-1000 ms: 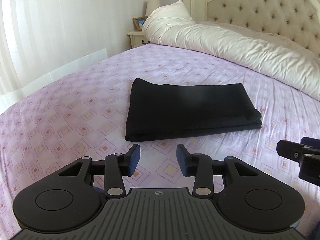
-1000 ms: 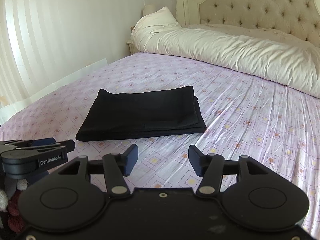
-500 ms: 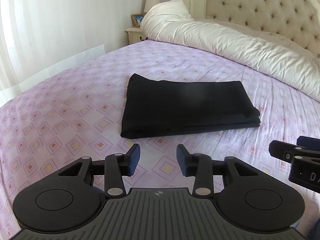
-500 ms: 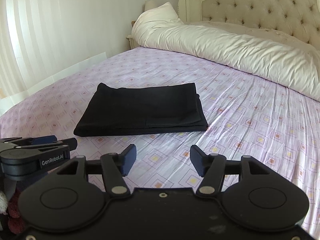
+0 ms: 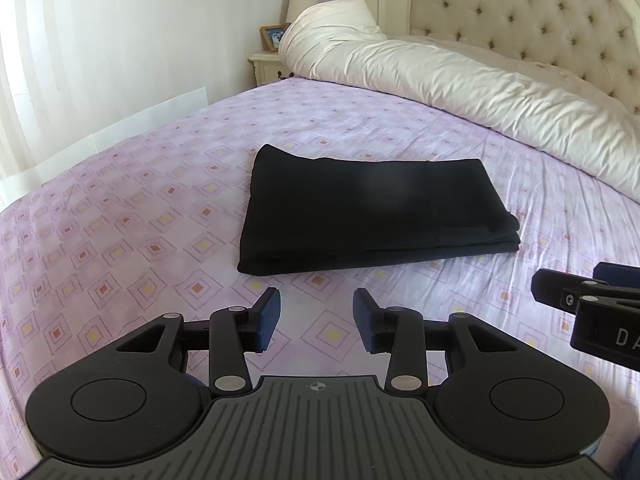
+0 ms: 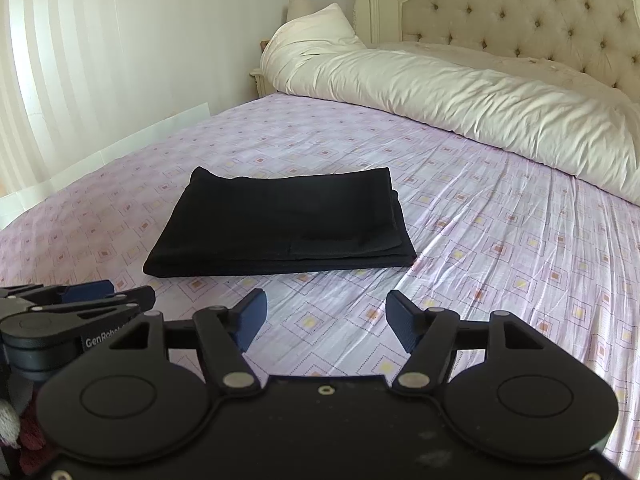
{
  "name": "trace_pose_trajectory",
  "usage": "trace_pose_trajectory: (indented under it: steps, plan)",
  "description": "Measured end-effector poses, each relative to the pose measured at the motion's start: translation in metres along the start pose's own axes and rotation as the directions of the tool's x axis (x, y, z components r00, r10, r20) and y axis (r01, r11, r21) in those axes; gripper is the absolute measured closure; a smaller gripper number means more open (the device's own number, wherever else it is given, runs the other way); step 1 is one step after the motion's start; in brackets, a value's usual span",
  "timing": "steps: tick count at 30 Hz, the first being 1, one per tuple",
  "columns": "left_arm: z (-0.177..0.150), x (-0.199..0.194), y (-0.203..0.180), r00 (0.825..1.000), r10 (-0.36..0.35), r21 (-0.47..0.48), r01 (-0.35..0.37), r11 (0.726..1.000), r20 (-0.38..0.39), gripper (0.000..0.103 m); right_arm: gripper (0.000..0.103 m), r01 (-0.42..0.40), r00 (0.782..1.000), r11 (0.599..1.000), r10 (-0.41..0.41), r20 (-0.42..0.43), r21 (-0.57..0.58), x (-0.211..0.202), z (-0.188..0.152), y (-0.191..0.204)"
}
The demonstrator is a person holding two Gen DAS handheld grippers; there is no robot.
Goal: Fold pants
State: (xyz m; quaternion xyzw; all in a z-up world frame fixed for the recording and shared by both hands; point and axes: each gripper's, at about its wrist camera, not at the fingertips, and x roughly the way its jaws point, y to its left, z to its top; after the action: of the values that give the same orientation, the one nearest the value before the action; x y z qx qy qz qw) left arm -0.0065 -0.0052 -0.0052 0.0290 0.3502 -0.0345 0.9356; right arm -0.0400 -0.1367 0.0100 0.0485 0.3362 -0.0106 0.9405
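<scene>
Black pants lie folded into a flat rectangle on the lilac patterned bed sheet; the right wrist view shows the same pants ahead and slightly left. My left gripper hovers over the sheet just short of the pants' near edge, open with nothing between its blue pads. My right gripper also hangs short of the pants, its jaws opening with only sheet between them. Each gripper shows at the edge of the other's view: the right gripper, the left gripper.
A rumpled cream duvet and pillow lie along the tufted headboard. A nightstand with a picture frame and lamp stands by the curtained wall. The bed's left edge runs beside white panels.
The right gripper's jaws have spread wider. The pants sit slightly lower and closer in both views. The left gripper's jaws keep the same gap.
</scene>
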Motion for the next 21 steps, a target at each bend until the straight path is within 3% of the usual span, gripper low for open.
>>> trace_pose_trajectory:
  steps: [21]
  plan:
    - [-0.0006,0.0011,-0.0015,1.0,-0.005,0.014,0.005,1.0,0.003,0.064,0.033,-0.008,1.0,1.0,0.008,-0.012,0.021,0.007,-0.0028,-0.0018]
